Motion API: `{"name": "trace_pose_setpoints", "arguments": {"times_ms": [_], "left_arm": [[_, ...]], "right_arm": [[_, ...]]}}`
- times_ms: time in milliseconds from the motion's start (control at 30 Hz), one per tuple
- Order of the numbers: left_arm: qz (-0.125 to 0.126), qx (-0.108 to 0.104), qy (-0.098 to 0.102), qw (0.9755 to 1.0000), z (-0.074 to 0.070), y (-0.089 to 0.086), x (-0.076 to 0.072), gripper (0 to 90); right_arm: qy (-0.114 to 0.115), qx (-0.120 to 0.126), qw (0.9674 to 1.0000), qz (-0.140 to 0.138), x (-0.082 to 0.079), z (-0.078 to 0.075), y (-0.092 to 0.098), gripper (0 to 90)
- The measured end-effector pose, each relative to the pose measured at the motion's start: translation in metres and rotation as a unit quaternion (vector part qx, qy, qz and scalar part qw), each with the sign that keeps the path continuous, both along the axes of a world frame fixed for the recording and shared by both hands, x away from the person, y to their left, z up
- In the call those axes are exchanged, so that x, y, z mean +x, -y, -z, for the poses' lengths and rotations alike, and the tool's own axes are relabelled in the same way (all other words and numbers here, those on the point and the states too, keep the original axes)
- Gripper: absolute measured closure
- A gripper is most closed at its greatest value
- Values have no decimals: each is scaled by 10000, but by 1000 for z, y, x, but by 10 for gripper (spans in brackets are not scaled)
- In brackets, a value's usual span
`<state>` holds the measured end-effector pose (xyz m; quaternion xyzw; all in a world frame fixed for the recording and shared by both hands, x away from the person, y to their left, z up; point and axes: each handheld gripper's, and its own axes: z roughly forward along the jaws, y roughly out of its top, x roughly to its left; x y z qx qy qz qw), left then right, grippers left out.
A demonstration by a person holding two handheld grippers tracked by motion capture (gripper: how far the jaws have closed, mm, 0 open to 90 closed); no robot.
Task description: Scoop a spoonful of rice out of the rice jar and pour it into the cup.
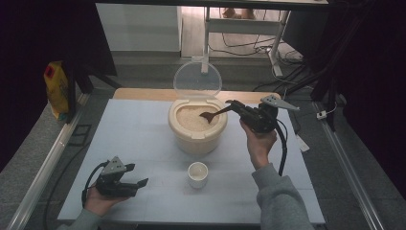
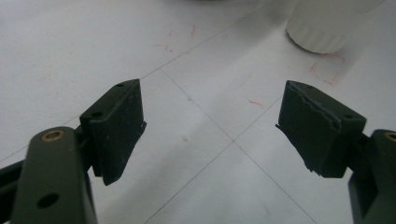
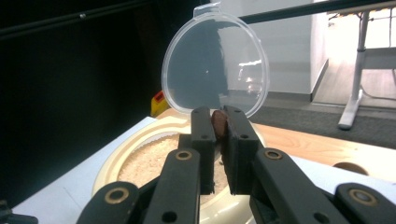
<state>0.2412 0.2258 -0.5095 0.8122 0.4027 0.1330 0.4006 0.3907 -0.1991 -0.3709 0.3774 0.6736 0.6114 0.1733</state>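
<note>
A cream rice container (image 1: 197, 134) stands mid-table, its clear lid (image 1: 197, 80) swung up behind it and pale rice (image 1: 190, 118) inside. My right gripper (image 1: 234, 106) is shut on the handle of a brown spoon (image 1: 211, 115) whose bowl rests at the rice surface. In the right gripper view the spoon handle (image 3: 218, 122) sits pinched between the jaws of that gripper (image 3: 218, 140), with the lid (image 3: 215, 65) upright beyond. A small white cup (image 1: 197, 174) stands in front of the container. My left gripper (image 1: 139, 182) lies low at the front left, open and empty; its view has the cup (image 2: 329, 25) at the top right.
A yellow bag (image 1: 56, 90) stands off the table's left edge. A wooden board edge (image 1: 143, 94) shows behind the white mat (image 1: 139, 139). A table leg and cables (image 1: 275, 48) lie on the floor beyond. Bare mat spreads left of the container.
</note>
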Motion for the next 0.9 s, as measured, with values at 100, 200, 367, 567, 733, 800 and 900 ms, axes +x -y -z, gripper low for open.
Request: {"name": "trace_pose_setpoints", "arguments": {"times_ms": [100,200,367,567,733,800,900], "left_arm": [[-6,4,-1,10000,0,0,0,222],[-3,-19,1,10000,0,-1,0,222],[-14,-50,9,10000,-1,-1,-1,222],[-12,-32,-19,10000,0,-1,1,222],[-27,-37,-1,10000,-1,-2,2,222],[-33,-43,3,10000,-1,-2,1,223],[-37,-39,13,10000,-1,-1,1,222]], "right_arm": [[-36,96,9999,-9,0,4,-2,832],[-149,252,9996,-10,1,9,-3,832],[-305,475,9984,96,1,14,-2,832],[-373,597,9974,149,2,17,-1,832],[-569,728,9955,186,2,21,-1,833],[-558,719,9957,193,2,21,-1,833],[-567,723,9956,204,2,20,-2,833]]}}
